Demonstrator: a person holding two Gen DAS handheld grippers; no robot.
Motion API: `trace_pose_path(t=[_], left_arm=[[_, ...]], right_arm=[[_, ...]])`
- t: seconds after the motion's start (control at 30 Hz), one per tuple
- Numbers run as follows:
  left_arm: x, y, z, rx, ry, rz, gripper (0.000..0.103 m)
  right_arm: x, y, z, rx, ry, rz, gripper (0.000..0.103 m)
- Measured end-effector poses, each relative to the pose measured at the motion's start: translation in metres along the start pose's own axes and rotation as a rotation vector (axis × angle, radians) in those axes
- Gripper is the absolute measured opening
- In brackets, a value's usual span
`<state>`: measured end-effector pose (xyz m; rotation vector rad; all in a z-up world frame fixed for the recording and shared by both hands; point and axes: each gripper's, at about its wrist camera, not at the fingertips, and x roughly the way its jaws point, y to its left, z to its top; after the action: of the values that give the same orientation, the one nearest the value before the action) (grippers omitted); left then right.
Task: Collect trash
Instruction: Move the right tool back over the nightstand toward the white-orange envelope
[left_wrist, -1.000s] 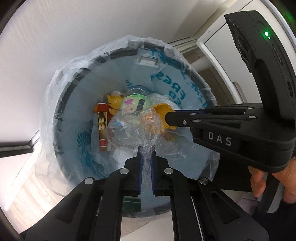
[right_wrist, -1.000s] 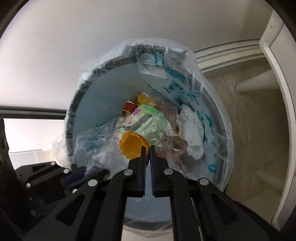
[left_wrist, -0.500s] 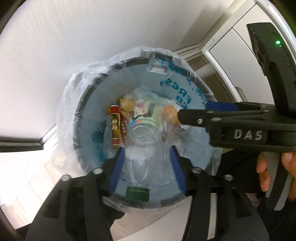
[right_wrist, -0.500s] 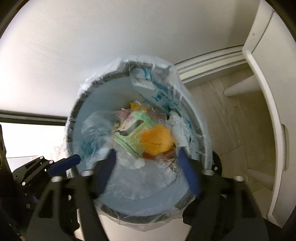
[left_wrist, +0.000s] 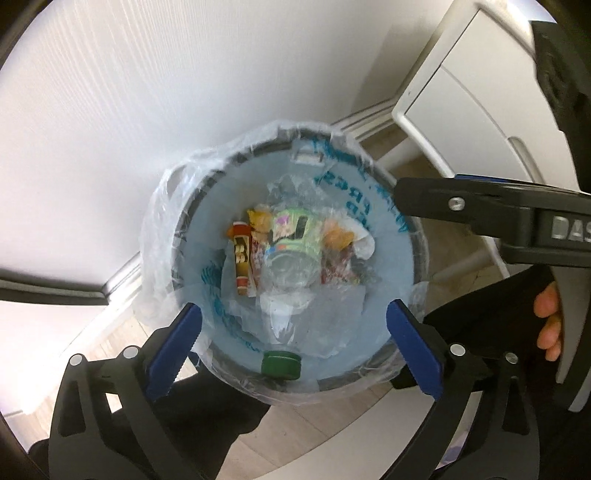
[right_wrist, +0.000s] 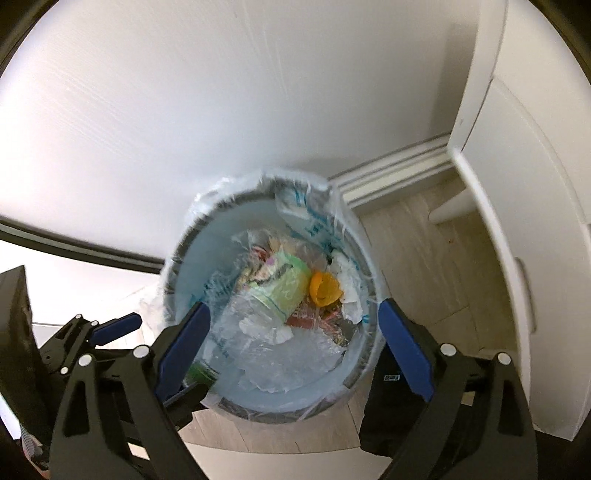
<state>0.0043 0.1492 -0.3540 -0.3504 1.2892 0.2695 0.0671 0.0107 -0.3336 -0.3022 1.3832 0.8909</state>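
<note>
Hanging spread wide and holding nothing, the left gripper (left_wrist: 293, 345) and the right gripper (right_wrist: 293, 341) are both hovering above the bin (left_wrist: 415, 258). Inside the bin, lined with a plastic bag (left_wrist: 159, 221), the trash is lying at the bottom: a clear bottle (left_wrist: 291, 243) with a green label, an orange scrap (right_wrist: 324, 288), and white tissue (right_wrist: 349, 280) beside it. A green cap (left_wrist: 280, 365) is sitting at the bin's near rim, while the bin is standing against the white wall (right_wrist: 221, 110), next to a white cabinet (right_wrist: 517, 184).
</note>
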Motion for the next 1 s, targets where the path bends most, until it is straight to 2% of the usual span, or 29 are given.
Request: trace_pose_path(t=[0.13,0.43,0.6,1.0], left_arm=[[-0.015,-0.008,0.004,-0.011,-0.019,-0.03,0.097],[-0.069,-0.05,0.019,0.11,-0.13,-0.038,0.097],[-0.099,-0.083,0.032,0.176,-0.19,-0.059,0.097],[-0.161,-0.156,0.064,0.315,-0.3,-0.112,0.097]], right_arm=[[-0.032,0.005,-0.002,-0.019,-0.061,0.0,0.089],[-0.126,-0.002,-0.013,-0.012,-0.229,0.027,0.089],[-0.179,-0.024,-0.022,0.037,-0.328,0.021,0.089],[-0.277,-0.089,-0.047,0.149,-0.489,0.007,0.089]])
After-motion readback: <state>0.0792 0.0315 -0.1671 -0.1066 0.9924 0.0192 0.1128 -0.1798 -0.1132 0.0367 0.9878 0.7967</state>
